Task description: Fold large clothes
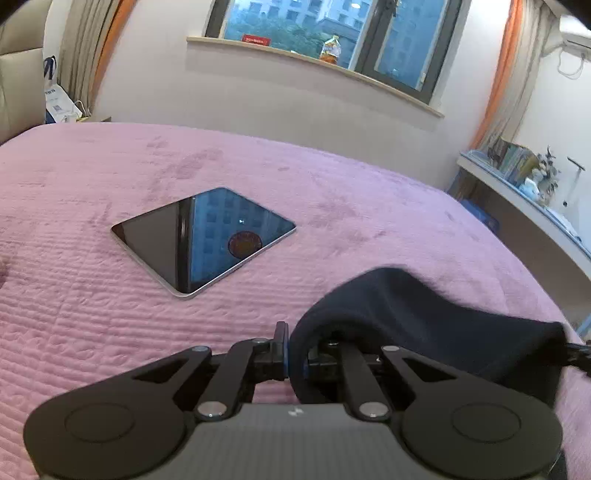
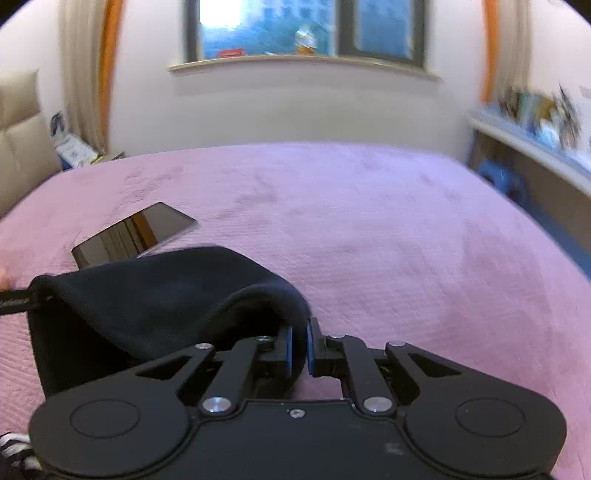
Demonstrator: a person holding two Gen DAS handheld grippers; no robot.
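The left gripper point(image 1: 295, 354) is clamped on one edge of a dark navy garment point(image 1: 424, 317), and the cloth passes between its blue pads point(image 1: 287, 352). The right gripper point(image 2: 299, 349) pinches the other end of the same garment point(image 2: 159, 295) (its blue pads point(image 2: 290, 350) press on a thin fold). The garment hangs stretched between the two grippers, above a pink bedspread point(image 1: 110, 314). A tablet point(image 1: 203, 240) with a dark screen lies flat on the bedspread, beyond the garment and apart from it. Behind the bed there is a window point(image 2: 306, 29) with a bottle point(image 2: 306, 40) on its sill.
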